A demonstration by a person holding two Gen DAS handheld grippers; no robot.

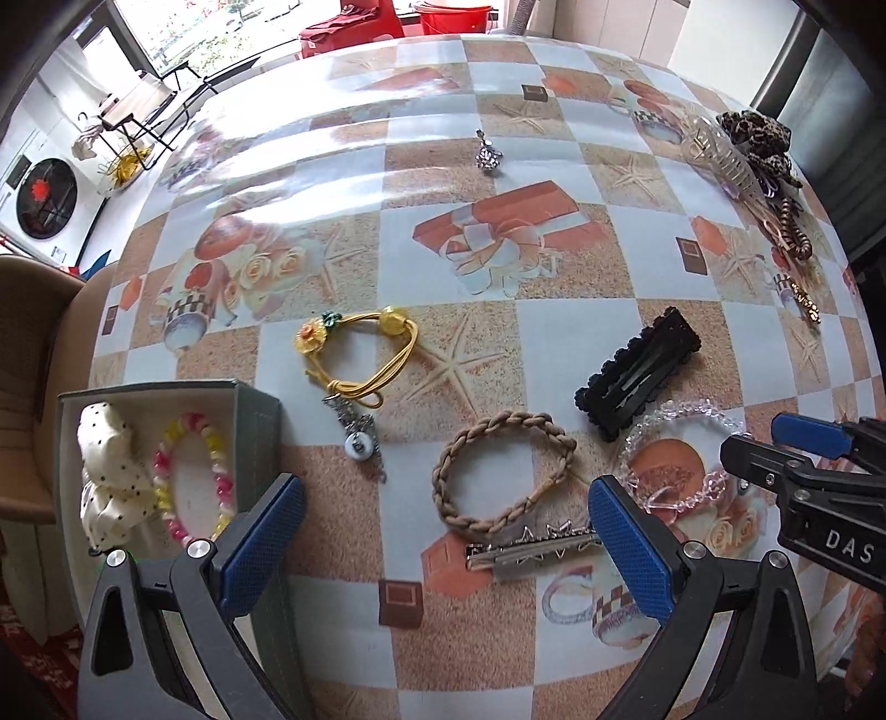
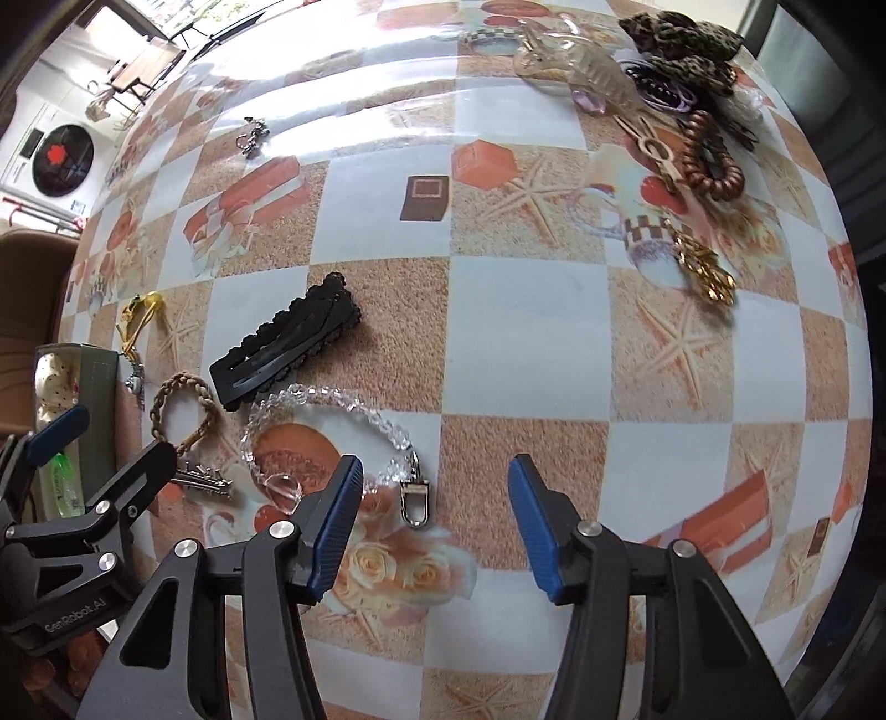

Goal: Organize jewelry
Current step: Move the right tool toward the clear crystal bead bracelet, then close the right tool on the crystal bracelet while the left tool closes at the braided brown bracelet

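Note:
My left gripper is open and empty above a braided brown bracelet and a silver star clip. A grey box at the left holds a polka-dot scrunchie and a pink-yellow bracelet. A yellow hair tie, a silver charm, a black clip and a clear bead bracelet lie on the table. My right gripper is open and empty beside the bead bracelet and its clasp. The black clip lies beyond.
A pile at the far right holds a leopard scrunchie, a clear claw clip, a brown spiral tie and a gold chain. A small silver pendant lies mid-table. A brown chair stands left of the table edge.

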